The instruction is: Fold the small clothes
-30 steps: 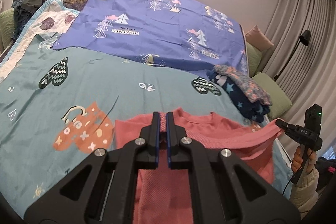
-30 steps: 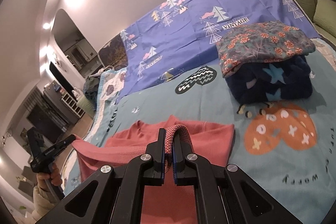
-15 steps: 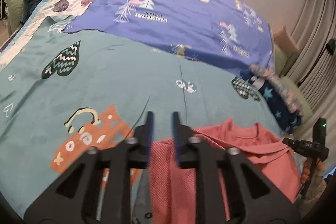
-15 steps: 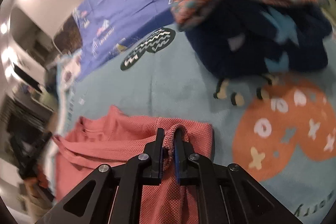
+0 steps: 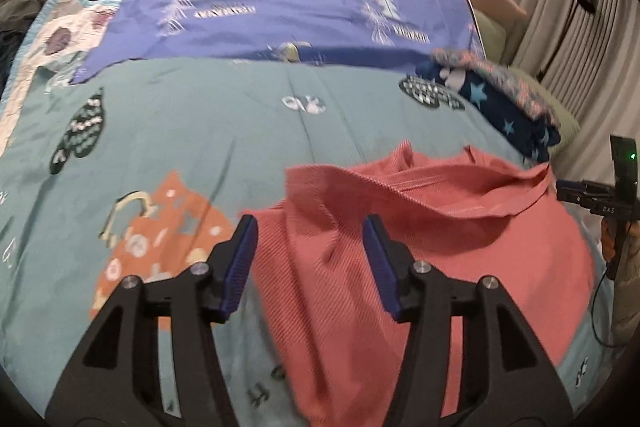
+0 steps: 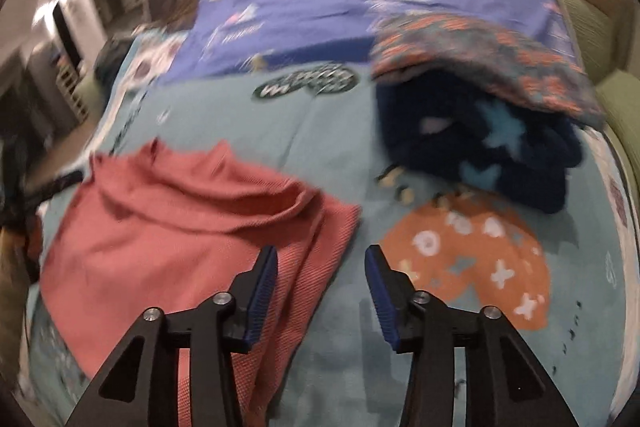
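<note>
We see the pink top (image 5: 420, 239) lying rumpled on the teal bedspread (image 5: 200, 131). Our left gripper (image 5: 310, 263) and right gripper (image 6: 320, 279) hang above it, jaws opening, pinching nothing. Folded clothes (image 6: 480, 131) sit nearby.

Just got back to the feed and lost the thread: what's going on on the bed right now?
A person with a gripper in each hand is folding a coral top on the teal bedspread. Both the left gripper and the right gripper are opening, and neither's fingers press the cloth. The top lies loosely doubled over and rumpled. A pile of folded clothes sits further up the bed.
</note>
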`<state>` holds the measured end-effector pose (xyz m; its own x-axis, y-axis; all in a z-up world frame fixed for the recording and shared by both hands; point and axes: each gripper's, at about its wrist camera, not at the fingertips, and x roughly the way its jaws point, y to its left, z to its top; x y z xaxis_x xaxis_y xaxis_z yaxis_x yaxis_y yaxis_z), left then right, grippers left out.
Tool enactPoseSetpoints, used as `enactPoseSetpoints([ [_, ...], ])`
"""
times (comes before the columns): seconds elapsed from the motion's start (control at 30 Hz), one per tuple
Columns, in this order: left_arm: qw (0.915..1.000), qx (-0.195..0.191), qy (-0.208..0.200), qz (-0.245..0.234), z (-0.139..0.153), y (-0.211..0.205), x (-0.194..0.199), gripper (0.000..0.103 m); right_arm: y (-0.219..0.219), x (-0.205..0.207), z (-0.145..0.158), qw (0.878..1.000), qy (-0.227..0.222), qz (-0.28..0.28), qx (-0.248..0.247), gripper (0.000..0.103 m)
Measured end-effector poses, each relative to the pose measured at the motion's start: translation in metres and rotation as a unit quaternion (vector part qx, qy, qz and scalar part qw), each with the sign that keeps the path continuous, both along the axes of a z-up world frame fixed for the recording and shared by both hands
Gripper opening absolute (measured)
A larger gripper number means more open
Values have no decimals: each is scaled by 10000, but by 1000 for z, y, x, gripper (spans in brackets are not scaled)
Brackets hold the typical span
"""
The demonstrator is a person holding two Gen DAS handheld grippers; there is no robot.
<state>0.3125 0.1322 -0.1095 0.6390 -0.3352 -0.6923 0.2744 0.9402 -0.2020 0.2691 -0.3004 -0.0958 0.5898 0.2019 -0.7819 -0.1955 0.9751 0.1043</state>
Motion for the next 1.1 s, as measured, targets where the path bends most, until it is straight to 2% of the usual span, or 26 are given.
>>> enactPoseSetpoints([
  [0.13,9993,139,287,-209,-12,-13,27,55,12,20,-9,9997,30,234,-108,54],
  [0.17,9992,115,303,-247,-12,-15,31,44,15,26,-10,9995,42,298,-75,55],
  [0.2,9991,68,320,-275,-12,-16,36,24,19,33,-11,9993,36,358,-49,56],
  [0.23,9990,12,350,-279,-12,-16,39,17,22,40,-11,9992,19,398,-35,56],
  [0.3,9990,-138,340,-251,-10,-14,43,10,25,54,-13,9992,12,388,66,56],
  [0.33,9991,-184,283,-267,-8,-14,41,10,24,61,-14,9992,29,359,186,53],
  [0.37,9992,-177,220,-271,-6,-14,39,10,22,65,-15,9989,49,332,314,46],
  [0.4,9994,-164,163,-275,-5,-14,36,9,21,69,-16,9988,55,270,412,15],
  [0.43,9994,-179,113,-272,-3,-14,34,9,17,73,-17,9986,123,141,486,3],
  [0.53,9992,-324,-8,-222,4,-10,32,8,7,72,-13,9957,-19,3,927,2],
  [0.7,9974,-592,-367,-192,22,-5,28,9,-11,56,9,9902,-452,-234,1297,2],
  [0.8,9990,-309,-183,-265,14,-13,34,12,-12,53,13,9913,-526,-126,1204,5],
  [0.87,9995,-136,83,-263,-1,-17,40,19,-10,58,4,9941,-273,-61,1044,15],
  [0.93,9994,-104,233,-222,-11,-17,41,37,-10,64,-9,9935,-26,-46,1141,31],
  [0.97,9994,-157,282,-151,-16,-15,42,48,-10,66,-14,9928,34,-31,1194,35],
  [1.03,9992,-241,326,-75,-21,-10,41,51,-7,72,-19,9920,65,20,1259,49],
  [1.1,9987,-354,353,-28,-21,-5,43,51,-4,78,-22,9917,88,114,1278,53],
])
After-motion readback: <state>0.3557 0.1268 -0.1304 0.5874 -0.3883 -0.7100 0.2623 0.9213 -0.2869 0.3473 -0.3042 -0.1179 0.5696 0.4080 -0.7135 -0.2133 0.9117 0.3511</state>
